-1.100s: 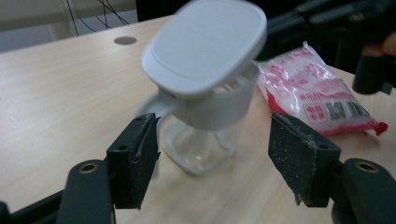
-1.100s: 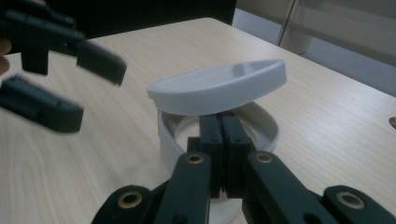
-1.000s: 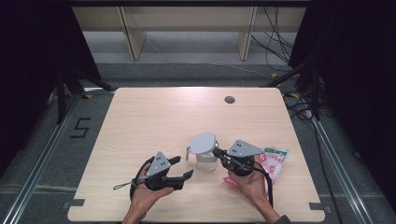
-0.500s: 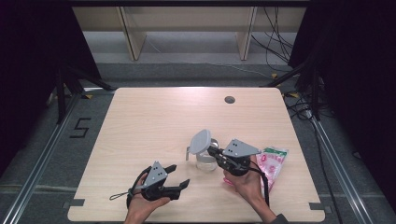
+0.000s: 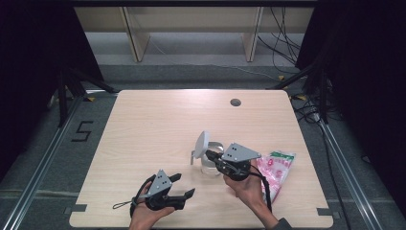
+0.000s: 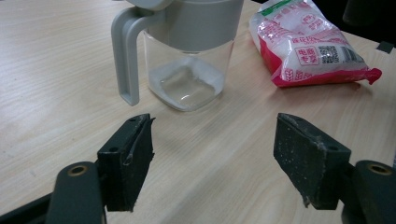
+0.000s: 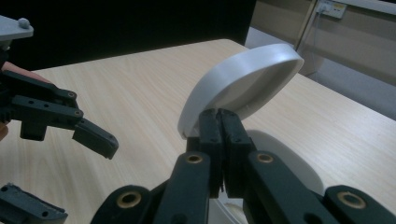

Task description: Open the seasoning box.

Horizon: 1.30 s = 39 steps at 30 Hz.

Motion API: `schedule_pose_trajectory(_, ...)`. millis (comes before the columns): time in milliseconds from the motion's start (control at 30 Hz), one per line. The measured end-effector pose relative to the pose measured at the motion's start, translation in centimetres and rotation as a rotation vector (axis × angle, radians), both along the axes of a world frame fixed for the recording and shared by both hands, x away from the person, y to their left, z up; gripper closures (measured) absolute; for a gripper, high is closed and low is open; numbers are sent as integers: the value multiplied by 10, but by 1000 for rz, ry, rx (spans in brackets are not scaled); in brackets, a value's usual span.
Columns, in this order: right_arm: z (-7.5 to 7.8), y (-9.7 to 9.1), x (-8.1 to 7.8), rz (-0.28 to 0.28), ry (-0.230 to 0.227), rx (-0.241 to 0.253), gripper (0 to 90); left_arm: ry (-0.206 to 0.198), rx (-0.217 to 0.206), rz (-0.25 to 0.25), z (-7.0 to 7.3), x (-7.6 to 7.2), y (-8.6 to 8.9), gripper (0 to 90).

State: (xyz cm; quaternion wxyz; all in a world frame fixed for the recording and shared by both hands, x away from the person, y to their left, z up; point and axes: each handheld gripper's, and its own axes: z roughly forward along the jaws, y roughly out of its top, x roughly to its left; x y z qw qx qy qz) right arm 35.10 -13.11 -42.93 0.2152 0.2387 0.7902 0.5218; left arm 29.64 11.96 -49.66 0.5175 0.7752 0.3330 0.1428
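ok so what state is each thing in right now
jar: upright on table, a little white powder at bottom
lid: tipped up open, rim pinched
right gripper: shut on lid
left gripper: open, holding nothing
bag: lying flat, looks sealed

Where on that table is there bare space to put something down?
The whole far half, from the jug out to the small round hole, and the left side beyond the left claw. It is crowded near the front right: jug, right claw and pink bag.
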Motion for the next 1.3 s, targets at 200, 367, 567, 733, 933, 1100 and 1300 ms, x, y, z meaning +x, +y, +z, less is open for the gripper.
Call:
schedule_pose_trajectory(200,0,7,-1,35,-8,1,895,20,2,1,-3,1,2,280)
schedule_pose_trajectory(367,2,4,-2,36,-7,18,872,17,-11,11,-3,0,2,279)
schedule_pose_trajectory(567,5,-16,-4,-2,12,37,736,13,-7,7,-2,0,4,279)
schedule_pose_trajectory(733,2,-41,-7,-70,66,54,635,17,-6,8,-2,1,4,279)
schedule_pose_trajectory(933,-7,-68,-12,-133,101,60,568,22,-15,23,-2,2,4,278)
schedule_pose_trajectory(1100,-12,-83,-17,-168,110,91,535,20,-10,28,0,2,5,277)
schedule_pose_trajectory(1300,-15,-97,-20,-196,113,84,515,16,-23,22,-1,3,7,276)
